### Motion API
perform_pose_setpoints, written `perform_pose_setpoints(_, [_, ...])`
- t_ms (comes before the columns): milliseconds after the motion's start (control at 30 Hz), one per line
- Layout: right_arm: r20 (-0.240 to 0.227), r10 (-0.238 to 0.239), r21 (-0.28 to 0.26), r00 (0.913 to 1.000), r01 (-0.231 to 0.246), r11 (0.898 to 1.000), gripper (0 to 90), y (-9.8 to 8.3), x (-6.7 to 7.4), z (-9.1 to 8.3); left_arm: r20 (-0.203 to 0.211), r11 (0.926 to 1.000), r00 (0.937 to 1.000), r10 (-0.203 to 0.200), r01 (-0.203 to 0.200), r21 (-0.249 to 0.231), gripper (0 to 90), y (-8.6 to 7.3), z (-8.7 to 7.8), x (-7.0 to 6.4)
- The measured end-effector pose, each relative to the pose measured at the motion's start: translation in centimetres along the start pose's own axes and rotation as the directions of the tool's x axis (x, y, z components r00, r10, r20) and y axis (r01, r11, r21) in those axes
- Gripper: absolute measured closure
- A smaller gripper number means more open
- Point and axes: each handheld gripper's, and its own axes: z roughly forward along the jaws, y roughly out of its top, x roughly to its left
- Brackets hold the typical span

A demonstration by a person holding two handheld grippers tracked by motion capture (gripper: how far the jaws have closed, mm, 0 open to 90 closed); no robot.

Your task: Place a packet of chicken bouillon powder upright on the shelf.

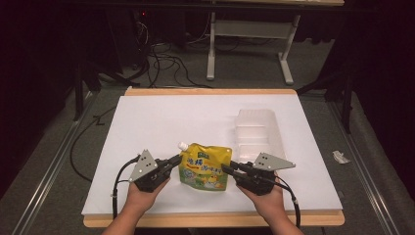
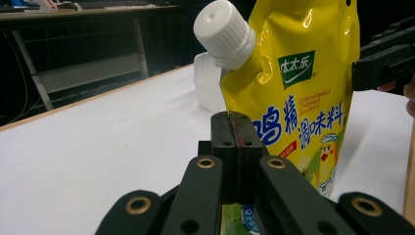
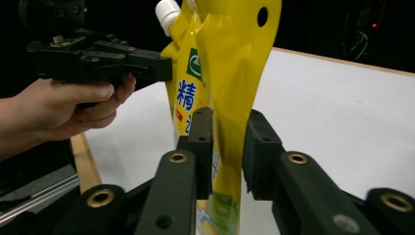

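Observation:
A yellow spout pouch (image 1: 205, 169) with a white screw cap (image 1: 182, 145) stands upright between my two grippers near the table's front edge. My left gripper (image 1: 177, 159) is at the pouch's left side. In the left gripper view its jaws (image 2: 236, 132) are pressed together on the pouch's (image 2: 298, 98) side seam, below the cap (image 2: 222, 32). My right gripper (image 1: 226, 168) is at the pouch's right side. In the right gripper view its jaws (image 3: 227, 142) stand apart with the pouch's (image 3: 230, 73) edge hanging between the pads, which do not squeeze it.
A clear plastic tray (image 1: 257, 129) lies on the white sheet (image 1: 161, 122) behind and to the right of the pouch. The wooden table edge runs along the front. A metal table frame and cables stand on the floor beyond.

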Motion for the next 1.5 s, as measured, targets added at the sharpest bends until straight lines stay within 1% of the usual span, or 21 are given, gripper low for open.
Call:
perform_pose_setpoints(100, [-0.028, 0.000, 0.024, 0.9996, 0.001, 1.000, 68.3, -0.2, 0.0, 0.5, 0.004, 1.0000, 1.0000, 0.004, -0.004, -0.007, 89.4, -0.1, -0.2, 0.0])
perform_pose_setpoints(133, [-0.028, 0.000, 0.024, 0.9996, 0.001, 1.000, 68.3, -0.2, 0.0, 0.5, 0.004, 1.0000, 1.0000, 0.004, -0.004, -0.007, 88.9, -0.1, -0.2, 0.0])
perform_pose_setpoints(167, [-0.043, 0.003, 0.053, 0.9991, 0.000, 0.999, 65.6, -0.4, 0.0, 1.1, 0.003, 0.9999, 1.0000, 0.006, -0.006, -0.009, 88.4, -0.1, -0.3, 0.0])
perform_pose_setpoints(233, [-0.050, 0.005, 0.072, 0.9987, -0.002, 0.997, 64.4, -0.6, 0.1, 1.4, 0.005, 0.9999, 1.0000, 0.001, -0.001, -0.011, 88.0, -0.1, -0.4, 0.0])
perform_pose_setpoints(267, [-0.056, -0.004, 0.102, 0.9984, 0.010, 0.995, 62.2, -0.9, 0.2, 2.0, 0.004, 0.9999, 1.0000, -0.003, 0.003, -0.012, 87.3, -0.1, -0.5, -0.1])
perform_pose_setpoints(333, [-0.051, -0.016, 0.120, 0.9985, 0.022, 0.993, 62.1, -1.1, 0.4, 2.5, 0.005, 0.9999, 1.0000, -0.005, 0.005, -0.012, 86.2, -0.1, -0.5, -0.1])
perform_pose_setpoints(533, [-0.059, -0.029, 0.128, 0.9978, 0.037, 0.991, 63.6, -1.1, 0.4, 2.9, 0.011, 0.9999, 0.9999, -0.012, 0.012, -0.007, 82.3, -0.1, -0.7, -0.1])
perform_pose_setpoints(567, [-0.060, -0.045, 0.136, 0.9971, 0.053, 0.989, 60.6, -0.7, 0.7, 3.1, 0.013, 0.9997, 0.9997, -0.023, 0.023, -0.008, 82.0, -0.1, -0.9, -0.2])
perform_pose_setpoints(600, [-0.060, -0.045, 0.136, 0.9971, 0.053, 0.989, 60.6, -0.7, 0.7, 3.1, 0.013, 0.9997, 0.9997, -0.023, 0.023, -0.008, 81.7, -0.1, -0.9, -0.2])
perform_pose_setpoints(667, [-0.072, -0.080, 0.164, 0.9941, 0.091, 0.982, 57.1, -0.1, 1.1, 3.7, 0.012, 0.9999, 0.9998, -0.014, 0.014, -0.003, 81.2, -0.1, -1.0, -0.2])
perform_pose_setpoints(733, [-0.071, -0.090, 0.175, 0.9934, 0.101, 0.979, 57.9, 0.1, 1.2, 4.0, 0.006, 0.9998, 0.9998, -0.019, 0.019, -0.003, 80.7, -0.1, -0.9, -0.2])
perform_pose_setpoints(800, [-0.062, -0.082, 0.175, 0.9947, 0.092, 0.980, 59.8, 0.1, 1.2, 4.1, 0.004, 0.9998, 0.9998, -0.018, 0.018, -0.002, 80.2, -0.2, -1.0, -0.2])
perform_pose_setpoints(867, [-0.045, -0.072, 0.174, 0.9964, 0.078, 0.982, 66.4, 0.0, 0.9, 4.0, 0.002, 0.9999, 0.9999, -0.015, 0.015, 0.003, 79.9, -0.2, -1.0, -0.1])
perform_pose_setpoints(967, [-0.051, -0.078, 0.142, 0.9957, 0.084, 0.986, 72.4, -0.1, 0.7, 3.7, -0.001, 0.9999, 0.9999, -0.016, 0.016, 0.003, 79.4, -0.3, -1.0, 0.0])
perform_pose_setpoints(1100, [-0.065, -0.098, 0.146, 0.9930, 0.107, 0.983, 75.8, -0.4, 0.4, 3.8, -0.005, 0.9997, 0.9997, -0.023, 0.023, 0.004, 76.3, -0.2, -1.0, 0.0])
perform_pose_setpoints(1167, [-0.076, -0.070, 0.145, 0.9947, 0.080, 0.986, 77.4, -0.4, 0.2, 3.9, -0.006, 0.9997, 0.9998, -0.019, 0.019, 0.012, 73.4, -0.2, -1.0, 0.0])
perform_pose_setpoints(1300, [-0.098, -0.048, 0.146, 0.9940, 0.062, 0.987, 81.8, -0.4, -0.1, 3.8, -0.017, 0.9992, 0.9994, -0.029, 0.029, 0.026, 63.4, -0.3, -0.9, 0.1])
perform_pose_setpoints(1367, [-0.101, -0.049, 0.148, 0.9937, 0.064, 0.987, 82.3, -0.4, -0.1, 3.8, -0.019, 0.9991, 0.9994, -0.030, 0.031, 0.029, 56.7, -0.4, -0.9, 0.2])
perform_pose_setpoints(1400, [-0.111, -0.046, 0.147, 0.9927, 0.062, 0.987, 82.9, -0.4, -0.1, 3.8, -0.024, 0.9987, 0.9991, -0.034, 0.035, 0.038, 56.7, -0.4, -0.9, 0.2])
perform_pose_setpoints(1433, [-0.116, -0.049, 0.149, 0.9921, 0.066, 0.987, 83.7, -0.4, -0.1, 3.8, -0.034, 0.9984, 0.9990, -0.029, 0.030, 0.048, 51.3, -0.6, -1.0, 0.2])
perform_pose_setpoints(1500, [-0.119, -0.053, 0.143, 0.9914, 0.070, 0.987, 84.1, -0.3, 0.0, 3.8, -0.044, 0.9980, 0.9984, -0.037, 0.039, 0.049, 48.2, -0.6, -1.2, 0.2])
